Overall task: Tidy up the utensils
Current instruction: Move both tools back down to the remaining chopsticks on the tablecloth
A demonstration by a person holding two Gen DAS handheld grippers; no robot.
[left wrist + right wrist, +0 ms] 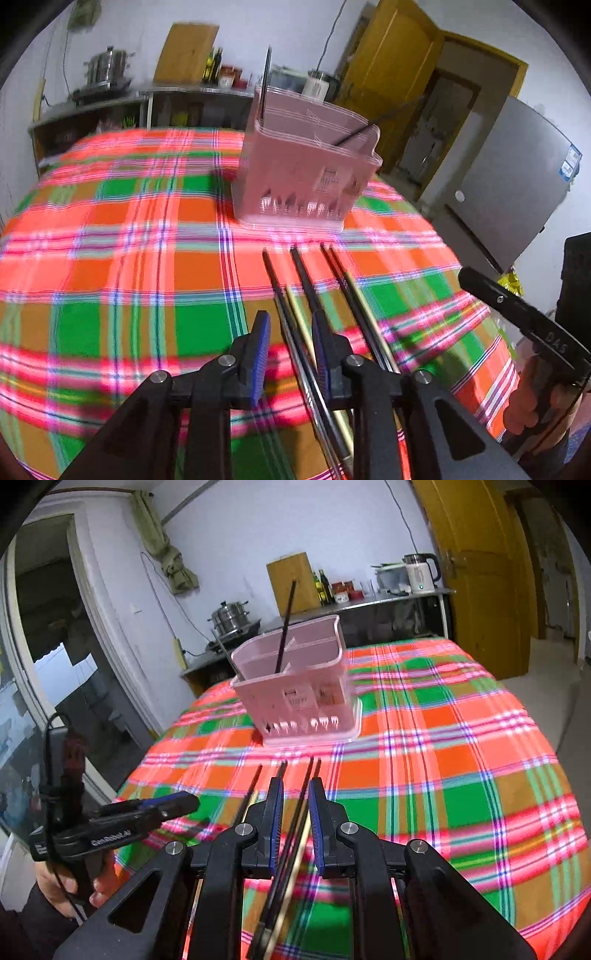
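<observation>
A pink slotted utensil holder (306,173) (299,698) stands on the plaid tablecloth (140,236) (443,738), with a black chopstick (266,81) (286,627) upright in it and another (354,133) leaning at its far side. Several chopsticks (306,277) (255,786), black and pale, lie side by side on the cloth in front of it. My left gripper (290,321) hovers over their near ends, open, with one black chopstick showing in the gap. My right gripper (296,786) is also open above them, and sticks run through its gap untouched by the pads.
A hand holds the left gripper (173,805) at the table's left edge; the right gripper (467,277) comes in from the right. Behind the table is a counter (388,602) with a steel pot (229,618), a cutting board (291,581), bottles and a kettle (421,572). A yellow door (476,572) and a fridge (517,177) stand to the right.
</observation>
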